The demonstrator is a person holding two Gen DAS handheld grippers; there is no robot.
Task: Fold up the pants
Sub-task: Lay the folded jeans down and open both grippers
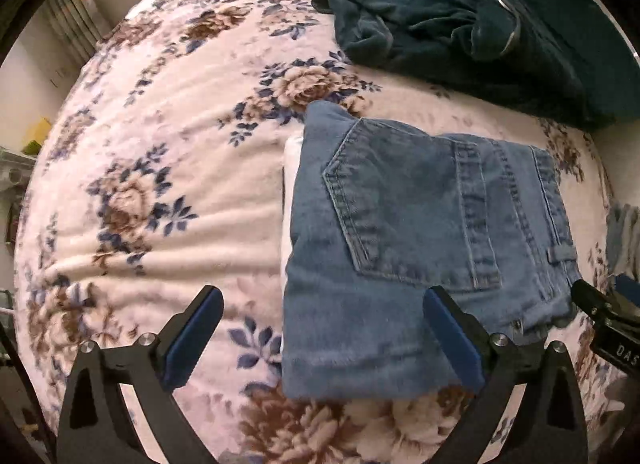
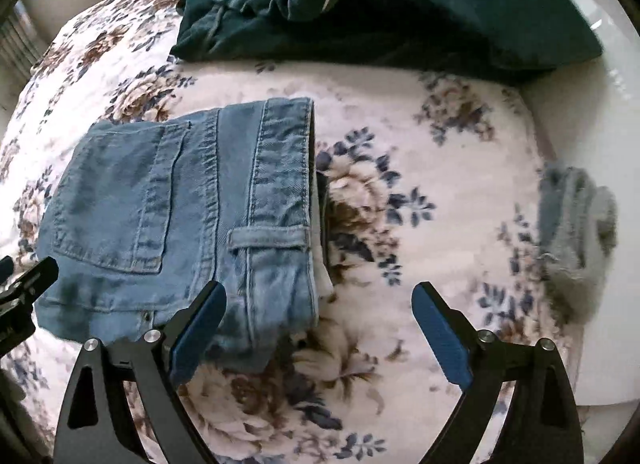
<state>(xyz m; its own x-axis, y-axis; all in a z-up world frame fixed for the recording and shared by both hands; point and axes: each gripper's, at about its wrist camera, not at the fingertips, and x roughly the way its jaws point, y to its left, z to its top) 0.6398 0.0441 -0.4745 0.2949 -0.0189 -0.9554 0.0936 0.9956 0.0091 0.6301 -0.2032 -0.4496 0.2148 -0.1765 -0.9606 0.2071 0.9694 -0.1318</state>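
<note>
A pale pink fleece bedspread printed with brown roses and blue leaves [image 1: 160,135] covers the bed and fills both views. Beyond it, at about ten o'clock in the left wrist view, a cream wall [image 1: 32,75] and grey vertical slats [image 1: 76,19] show. A crumpled dark teal velvet garment [image 1: 460,19] lies at the far side of the bed, toward one o'clock, well apart from the folded light blue denim pants [image 1: 420,248]. The pants rest flat on the bedspread in a compact rectangle — back pocket up, waistband and a belt loop along the right edge. A small grey-blue cloth lump [image 2: 576,232] sits at three o'clock in the right wrist view, blurred.

Both tools point steeply down at the bed. The left gripper [image 1: 324,328] has its blue-padded fingers spread wide; one pad hangs over the bare bedspread, the other over the near edge of the pants, gripping nothing. The right gripper [image 2: 318,324] is likewise wide apart and empty — its left pad over the waistband corner, its right over the bedspread. Each view catches the other tool's black tip at its edge.
</note>
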